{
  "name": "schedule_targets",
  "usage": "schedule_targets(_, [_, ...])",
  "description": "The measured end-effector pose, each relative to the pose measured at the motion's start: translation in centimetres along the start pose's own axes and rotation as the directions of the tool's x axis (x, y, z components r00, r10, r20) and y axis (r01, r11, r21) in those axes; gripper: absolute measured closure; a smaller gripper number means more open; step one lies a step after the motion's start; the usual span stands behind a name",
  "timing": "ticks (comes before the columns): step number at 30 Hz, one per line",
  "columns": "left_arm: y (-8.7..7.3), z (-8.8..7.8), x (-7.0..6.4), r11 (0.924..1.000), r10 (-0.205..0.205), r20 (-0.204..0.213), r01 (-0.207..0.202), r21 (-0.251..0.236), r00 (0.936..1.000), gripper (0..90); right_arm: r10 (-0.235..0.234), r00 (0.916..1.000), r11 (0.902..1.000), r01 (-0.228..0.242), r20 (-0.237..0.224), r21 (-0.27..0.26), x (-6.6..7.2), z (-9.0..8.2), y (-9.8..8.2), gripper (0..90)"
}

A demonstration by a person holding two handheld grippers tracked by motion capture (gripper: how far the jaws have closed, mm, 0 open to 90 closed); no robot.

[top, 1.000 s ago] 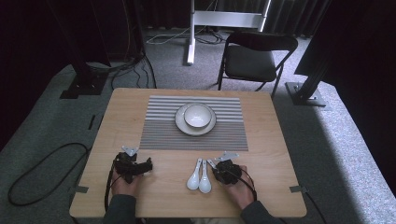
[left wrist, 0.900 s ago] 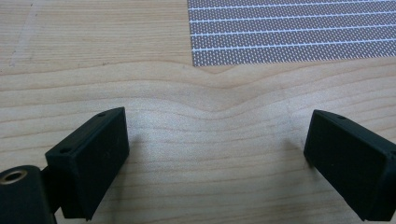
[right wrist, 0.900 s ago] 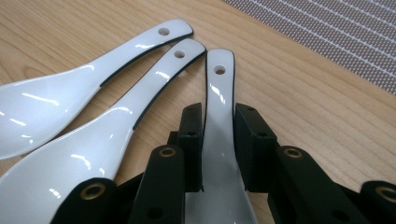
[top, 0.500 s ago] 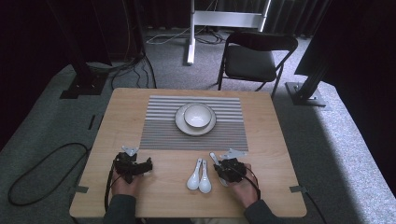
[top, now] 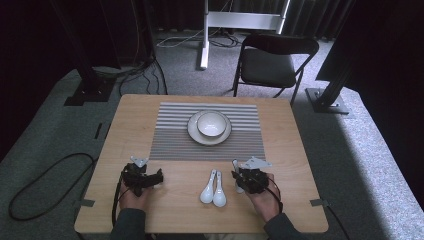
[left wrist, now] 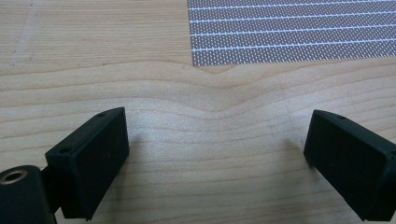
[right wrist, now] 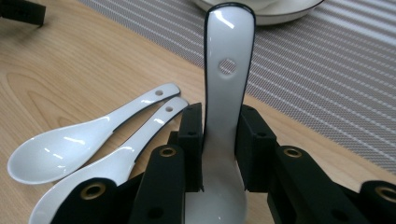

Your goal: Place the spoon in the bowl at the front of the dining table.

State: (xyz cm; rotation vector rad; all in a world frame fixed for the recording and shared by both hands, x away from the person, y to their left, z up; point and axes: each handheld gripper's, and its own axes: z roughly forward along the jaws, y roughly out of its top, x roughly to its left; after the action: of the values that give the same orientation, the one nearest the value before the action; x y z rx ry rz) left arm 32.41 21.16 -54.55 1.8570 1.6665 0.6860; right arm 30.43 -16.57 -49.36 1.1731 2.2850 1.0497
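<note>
The right gripper (right wrist: pixel 219 154) has its jaws squeezed on a white spoon (right wrist: pixel 227 93), gripping the narrow part of the handle so it cannot slip. The handle points far, toward the bowl (top: pixel 211 123) on its plate (top: pixel 194 134), which sit on the striped mat (top: pixel 170 140). The spoon looks lifted a little off the table (top: pixel 150 107), likely so it can go to the bowl. Two more spoons (top: pixel 214 187) lie side by side on the wood, just left of that gripper. The left gripper (left wrist: pixel 215 154) rests near the left edge with its jaws wide apart and nothing between them. The held spoon's scoop is cut off at the bottom, and from above it is mostly hidden by the gripper.
</note>
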Motion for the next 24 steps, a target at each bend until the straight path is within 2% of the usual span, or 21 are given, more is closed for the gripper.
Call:
schedule_targets(10, [0.0,0.0,0.0,1.0,0.0,0.0,0.0,0.0,1.0,7.0,0.018,0.9998,0.9996,-0.018,0.002,-0.022,-0.7,-0.8,0.2,73.7])
schedule_targets(24, [0.0,0.0,0.0,1.0,0.0,0.0,0.0,0.0,1.0,7.0,0.017,0.9997,0.999,-0.016,0.015,-0.042,-1.1,-1.1,1.5,73.7])
